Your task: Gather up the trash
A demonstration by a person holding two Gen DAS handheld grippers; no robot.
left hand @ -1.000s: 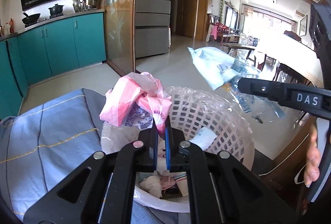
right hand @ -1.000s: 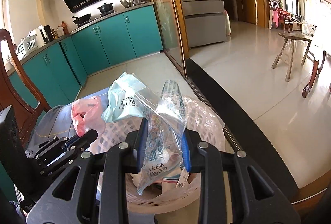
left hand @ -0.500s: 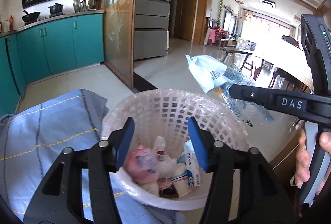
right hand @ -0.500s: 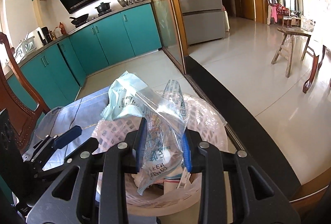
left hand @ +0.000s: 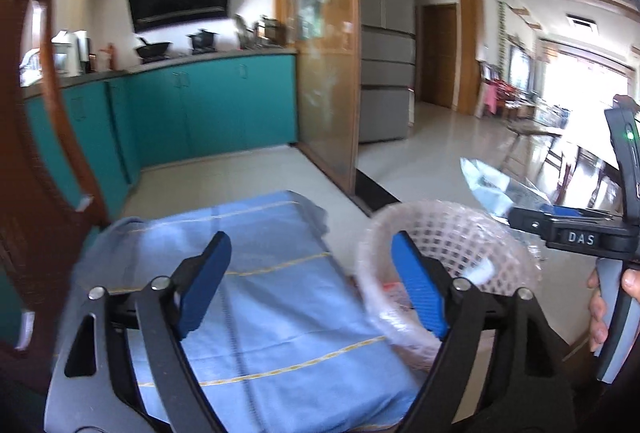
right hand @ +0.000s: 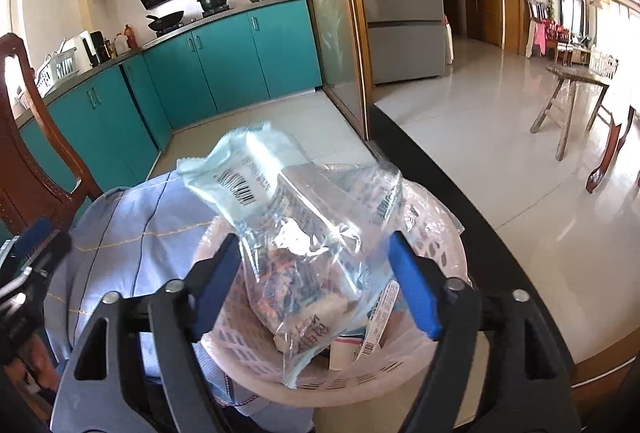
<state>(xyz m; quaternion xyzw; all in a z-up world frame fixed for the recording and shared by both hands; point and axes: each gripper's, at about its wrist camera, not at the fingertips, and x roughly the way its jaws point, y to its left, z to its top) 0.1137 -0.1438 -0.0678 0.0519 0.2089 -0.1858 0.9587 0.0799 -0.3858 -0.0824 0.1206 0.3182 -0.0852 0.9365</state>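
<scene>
1. Right tool (right hand: 314, 283): jaws wide, have just been opening. The clear plastic bag (right hand: 320, 245) and the pale blue wrapper (right hand: 240, 173) sit between the blue pads, but the pads don't press on them. No grip.
2. The bag hangs down between that tool's fingers into the pink basket (right hand: 432, 345) directly below it. The wrapper sticks up beyond the fingertips, barcode side facing the camera.
3. Other trash already lies in the basket bottom under the bag: white packets and a barcode label strip.
4. Left tool (left hand: 310, 283): jaws wide, have just been opening, nothing between the pads.
5. From the left tool, the pink basket (left hand: 500, 233) is ahead and to its right, behind its right finger. Blue cloth (left hand: 260, 273) with yellow stitch lines lies straight under and ahead of it.
6. In the left wrist view the right tool (left hand: 516, 219) comes in from the right edge, marked DAS, held by a hand (left hand: 600, 313). The bag (left hand: 492, 193) shows at its tip, above the basket's far rim.
7. In the right wrist view the left tool (right hand: 44, 237) shows only as a fingertip at the left edge, over the blue cloth (right hand: 128, 233).
8. Brown wooden chair back (right hand: 24, 153) stands to the left of both tools. The left wrist view is motion-blurred.
</scene>
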